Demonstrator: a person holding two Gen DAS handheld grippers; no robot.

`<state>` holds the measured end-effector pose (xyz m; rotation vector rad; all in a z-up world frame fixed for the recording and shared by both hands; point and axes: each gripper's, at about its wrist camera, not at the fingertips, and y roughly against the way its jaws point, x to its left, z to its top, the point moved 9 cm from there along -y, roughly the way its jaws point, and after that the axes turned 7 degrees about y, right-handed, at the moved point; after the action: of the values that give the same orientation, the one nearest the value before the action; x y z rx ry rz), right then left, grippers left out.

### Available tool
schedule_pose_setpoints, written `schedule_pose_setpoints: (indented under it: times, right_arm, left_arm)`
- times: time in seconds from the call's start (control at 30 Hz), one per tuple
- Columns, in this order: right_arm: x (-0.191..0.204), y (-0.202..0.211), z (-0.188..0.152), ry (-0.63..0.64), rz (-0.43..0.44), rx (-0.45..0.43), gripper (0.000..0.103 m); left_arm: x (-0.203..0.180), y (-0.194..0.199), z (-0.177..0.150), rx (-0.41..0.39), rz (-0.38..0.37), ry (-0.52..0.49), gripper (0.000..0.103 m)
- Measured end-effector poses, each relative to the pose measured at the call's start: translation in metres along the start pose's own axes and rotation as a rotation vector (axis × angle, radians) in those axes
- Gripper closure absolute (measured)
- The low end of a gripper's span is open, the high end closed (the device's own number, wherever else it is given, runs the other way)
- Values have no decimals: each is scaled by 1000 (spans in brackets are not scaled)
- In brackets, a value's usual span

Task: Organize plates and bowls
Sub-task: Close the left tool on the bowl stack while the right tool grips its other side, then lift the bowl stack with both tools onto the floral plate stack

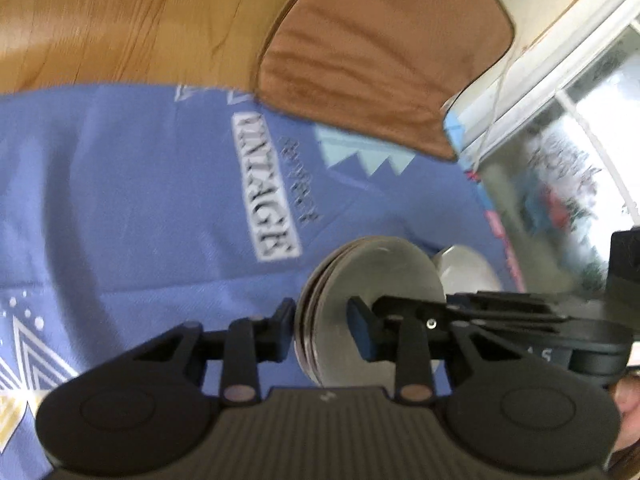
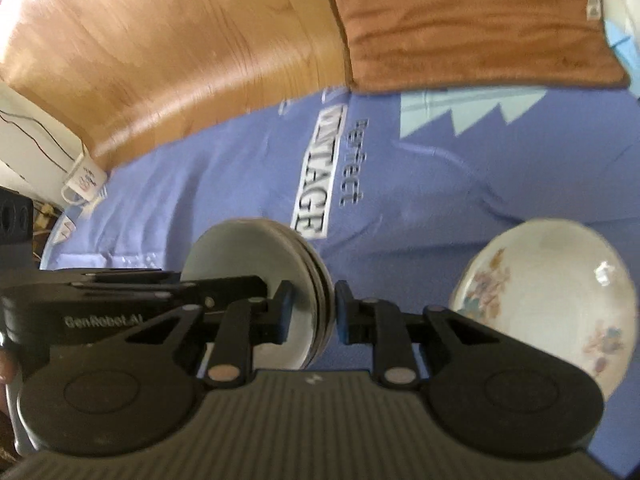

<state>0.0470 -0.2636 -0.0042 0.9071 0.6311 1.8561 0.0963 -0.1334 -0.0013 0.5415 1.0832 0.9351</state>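
Blue printed cloth (image 2: 200, 200) covers the near surface; wooden floor (image 2: 160, 52) lies beyond it, with a brown cushion (image 2: 472, 20) at the far right edge of the cloth. Stack of grey plates (image 2: 248, 264) sits on edge, tilted, at centre of the cloth, between both tools. Floral bowl (image 2: 560, 292) rests on the cloth just right of the stack, tipped on its side. White mug (image 2: 84, 180) stands well apart at the far left, by the wall. Left gripper (image 1: 320, 328): fingers (image 1: 282, 330) clamped across the stack rim from its side. Right gripper (image 2: 312, 308): pads (image 2: 285, 312) pinching the opposite rim; blur leaves the outer pad's contact uncertain
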Motion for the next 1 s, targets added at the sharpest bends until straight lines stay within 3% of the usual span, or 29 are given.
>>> schedule_pose_setpoints:
  times: [0.17,0.33,0.5,0.7,0.73,0.8,0.87,1.0]
  right_arm:
    - [-24,39,7,-13,-36,-63,78]
    - [-62,70,-1,-57,-111,-87,78]
    - [-99,76,-14,-113,-161,-57,78]
    - [-123,63,-24,-173,-170,-37,78]
    - [-123,63,-22,-169,-178,-49,77]
    - [-125,67,-16,-144,-233,-105,74]
    - [-123,76,-11,-105,-279,-166,59]
    - [-106,92,-12,-22,-325,-280,56]
  left_arm:
    - [-45,-1,6,-17,-47,-54,75]
    - [-91,-26,1,26,-97,-93,75]
    - [-117,-61,-11,102,-103,-109,75]
    - [-118,-94,-18,155,-76,-93,74]
    - [-118,-95,-17,146,-78,-92,73]
    - [-120,-93,-14,132,-82,-96,58]
    - [-122,-83,-10,93,-92,-118,51]
    - [-126,-62,-8,6,-51,-207,51]
